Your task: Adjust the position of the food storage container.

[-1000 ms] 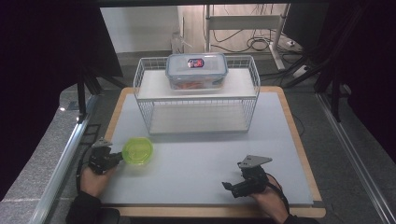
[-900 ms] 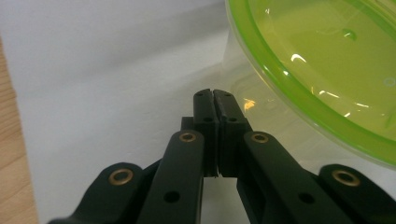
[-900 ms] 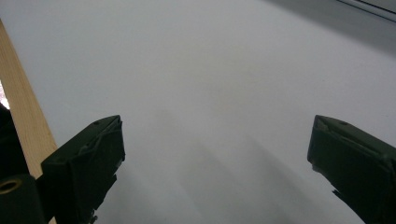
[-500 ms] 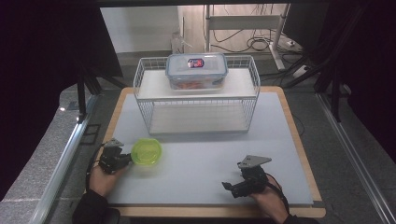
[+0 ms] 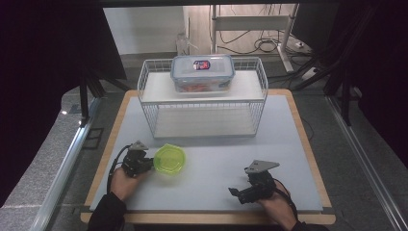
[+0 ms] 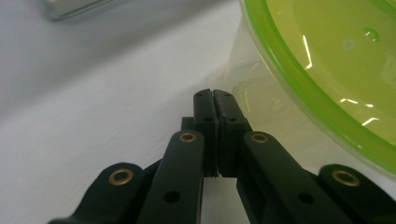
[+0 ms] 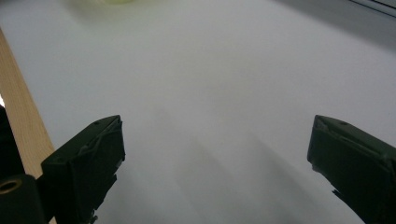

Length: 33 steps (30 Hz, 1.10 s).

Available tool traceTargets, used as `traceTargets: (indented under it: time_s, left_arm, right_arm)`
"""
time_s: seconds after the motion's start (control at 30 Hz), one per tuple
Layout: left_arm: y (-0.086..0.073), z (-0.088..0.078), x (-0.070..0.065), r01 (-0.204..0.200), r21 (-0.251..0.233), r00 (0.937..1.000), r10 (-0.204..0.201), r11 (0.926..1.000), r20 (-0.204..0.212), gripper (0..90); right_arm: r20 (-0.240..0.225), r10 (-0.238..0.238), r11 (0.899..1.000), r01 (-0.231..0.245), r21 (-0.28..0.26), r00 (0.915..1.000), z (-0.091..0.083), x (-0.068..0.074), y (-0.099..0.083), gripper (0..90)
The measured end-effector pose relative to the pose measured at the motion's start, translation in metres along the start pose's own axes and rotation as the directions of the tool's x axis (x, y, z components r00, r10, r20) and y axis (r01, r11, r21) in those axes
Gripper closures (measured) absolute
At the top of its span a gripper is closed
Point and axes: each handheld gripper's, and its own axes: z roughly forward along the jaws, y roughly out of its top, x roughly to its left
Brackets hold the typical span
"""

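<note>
The green-lidded round container [image 5: 169, 160] stands on the near-left part of the desk [image 5: 288, 144], immediately right of the left tongs [image 5: 144, 163], far nearer to them than to the right tongs [image 5: 234, 192], which lie well apart at the near right. The left tongs [image 6: 215, 100] are fully closed on nothing, tips beside the container's clear wall just under its lid rim; actual contact cannot be confirmed. The right tongs [image 7: 215, 158] stand wide open and empty.
</note>
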Motion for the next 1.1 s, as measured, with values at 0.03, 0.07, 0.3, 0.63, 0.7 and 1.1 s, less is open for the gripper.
traceTargets:
  time_s: [0.03,0.07,0.3,0.63,0.7,1.1]
  left_arm:
    - [0.002,0.002,-0.002,-0.01,0.003,0.9999,0.01,0.9999,0.004,89.0]
    - [0.005,0.005,-0.005,-0.019,0.006,0.9998,0.019,0.9998,0.01,89.0]
    - [0.021,0.023,-0.021,-0.065,0.017,0.9969,0.064,0.9978,0.045,89.2]
    - [0.046,0.05,-0.043,-0.128,0.02,0.9876,0.125,0.9916,0.095,89.5]
    - [0.051,0.056,-0.047,-0.151,0.034,0.984,0.147,0.9879,0.1,89.5]
    - [0.057,0.058,-0.035,-0.107,0.016,0.9924,0.106,0.9941,0.062,87.7]
  right_arm:
    - [0.0,0.0,1.0,0.0,0.0,1.0,0.0,0.0,0.0,4.0]
    - [0.0,0.0,1.0,0.0,0.0,1.0,0.0,0.0,0.0,4.0]
    - [-0.001,0.002,1.0,-0.002,0.003,1.0,0.001,0.0,0.0,3.9]
    - [0.001,0.006,1.0,-0.006,0.008,1.0,0.001,-0.001,-0.001,4.0]
    - [0.001,0.007,1.0,-0.007,0.009,1.0,0.001,-0.001,-0.001,4.0]
    - [0.0,0.012,1.0,-0.012,0.009,0.9999,0.001,-0.002,-0.001,4.0]
